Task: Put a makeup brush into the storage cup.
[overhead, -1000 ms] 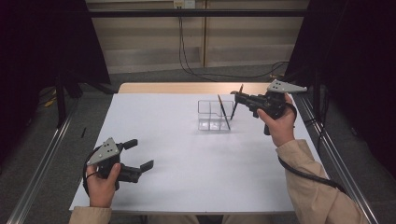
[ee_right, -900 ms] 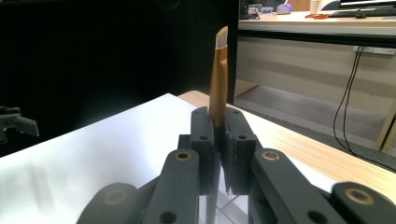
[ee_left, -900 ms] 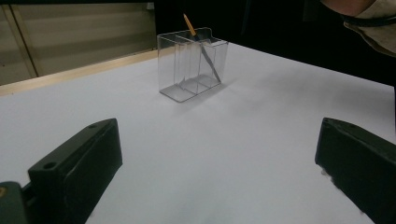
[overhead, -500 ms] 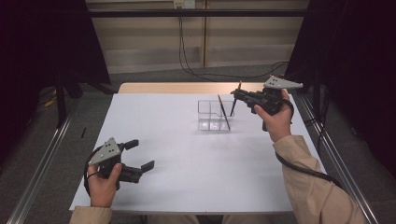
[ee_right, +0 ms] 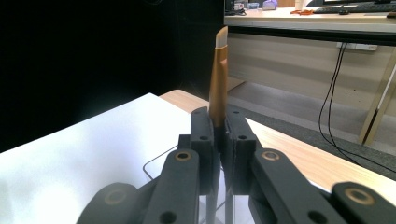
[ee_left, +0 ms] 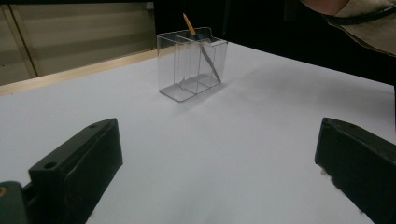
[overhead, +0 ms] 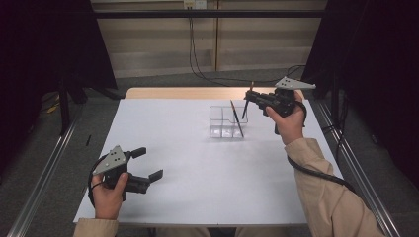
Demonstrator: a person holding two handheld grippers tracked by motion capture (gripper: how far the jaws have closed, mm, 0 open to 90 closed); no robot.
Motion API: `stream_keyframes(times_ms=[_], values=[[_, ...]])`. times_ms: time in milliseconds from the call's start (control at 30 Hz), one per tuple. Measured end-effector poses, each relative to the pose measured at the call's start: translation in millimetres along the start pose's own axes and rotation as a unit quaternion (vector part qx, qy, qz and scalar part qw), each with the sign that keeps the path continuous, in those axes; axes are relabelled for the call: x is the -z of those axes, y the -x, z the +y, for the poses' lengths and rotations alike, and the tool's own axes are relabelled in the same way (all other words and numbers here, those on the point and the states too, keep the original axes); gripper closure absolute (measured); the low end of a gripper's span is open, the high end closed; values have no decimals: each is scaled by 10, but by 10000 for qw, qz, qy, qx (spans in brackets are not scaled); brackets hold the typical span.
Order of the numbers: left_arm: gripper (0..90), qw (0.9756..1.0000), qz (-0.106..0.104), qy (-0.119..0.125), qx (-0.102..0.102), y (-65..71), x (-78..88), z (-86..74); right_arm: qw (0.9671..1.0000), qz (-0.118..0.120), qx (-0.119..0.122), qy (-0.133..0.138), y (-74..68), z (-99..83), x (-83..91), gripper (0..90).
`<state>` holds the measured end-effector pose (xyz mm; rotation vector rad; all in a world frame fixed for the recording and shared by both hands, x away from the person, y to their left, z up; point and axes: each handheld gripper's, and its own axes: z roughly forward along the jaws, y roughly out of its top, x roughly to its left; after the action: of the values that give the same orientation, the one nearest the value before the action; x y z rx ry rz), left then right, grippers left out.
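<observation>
Clear-plastic organizer (overhead: pixel 226 121) mid-table, right gripper (overhead: pixel 248 97) at its far-right edge.

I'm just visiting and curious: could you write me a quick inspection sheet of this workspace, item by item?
Surface: white table top, wooden strip at its far edge.
Job's things: clear divided organizer holding one slanted dark pencil-like stick; a brown brush-like stick in the right gripper.
Clutter: nothing seen.
Grippers: right gripper shut on the brown stick, above the organizer; left gripper open, low at the near left.
Cables: gripper cable along the right sleeve; wall cables.
Surroundings: dark curtains, grey floor, metal rails.
</observation>
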<state>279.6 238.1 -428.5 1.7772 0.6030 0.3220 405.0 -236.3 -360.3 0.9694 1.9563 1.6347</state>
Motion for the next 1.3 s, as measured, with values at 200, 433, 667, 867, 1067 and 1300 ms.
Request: stream_keyframes(times_ms=[200,433,667,867,1067,1300], values=[[6,10000,-1,4,1,-1,1,4,10000,-68,21,-3,10,3,-61,842],[6,10000,-2,24,3,-1,8,9,9998,-170,-35,56,47,20,-108,842],[7,10000,12,43,8,-5,18,12,9998,-190,60,-11,24,4,-187,842],[7,10000,19,45,-3,-2,26,14,9998,-145,96,-72,-11,-43,-243,842],[9,10000,36,62,-12,-4,38,19,9997,-63,207,-144,-51,-76,-257,842],[9,10000,15,55,-26,6,26,24,9995,-20,205,-223,-63,-165,-270,842]])
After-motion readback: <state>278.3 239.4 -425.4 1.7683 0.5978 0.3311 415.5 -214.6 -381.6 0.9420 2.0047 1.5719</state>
